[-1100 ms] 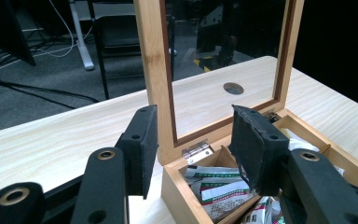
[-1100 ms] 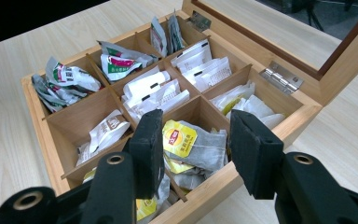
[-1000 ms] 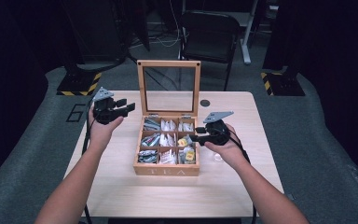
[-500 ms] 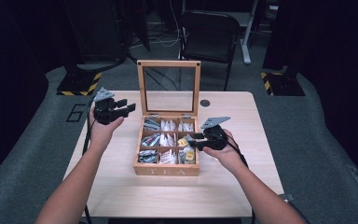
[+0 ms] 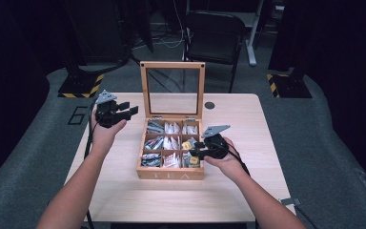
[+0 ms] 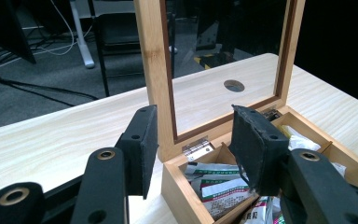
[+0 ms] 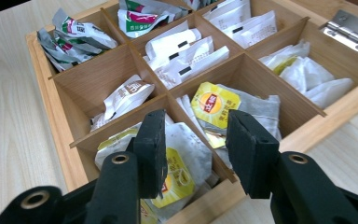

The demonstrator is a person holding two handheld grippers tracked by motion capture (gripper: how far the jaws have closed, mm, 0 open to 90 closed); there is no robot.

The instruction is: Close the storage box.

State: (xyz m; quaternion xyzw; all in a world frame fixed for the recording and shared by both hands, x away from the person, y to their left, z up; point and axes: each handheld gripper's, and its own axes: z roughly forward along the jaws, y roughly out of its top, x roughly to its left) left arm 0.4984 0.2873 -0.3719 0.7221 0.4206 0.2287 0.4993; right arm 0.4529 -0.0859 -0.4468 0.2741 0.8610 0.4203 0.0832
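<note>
Beside the box's [image 5: 170, 143] raised lid, our left tool [image 5: 124, 113] hovers spread, empty. At its right front corner, our right tool [image 5: 196, 153] hangs spread over the yellow teabags [image 7: 214, 105]; we risk snagging the divider [image 7: 177, 105] and missing.

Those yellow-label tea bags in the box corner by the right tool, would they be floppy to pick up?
Probably yes. The yellow-label tea bags lie crumpled and bent over each other, so they look thin, floppy and light. Their wrappers look smooth, so one might slip or drag a neighbour along. The right tool hangs open just above them.
</note>
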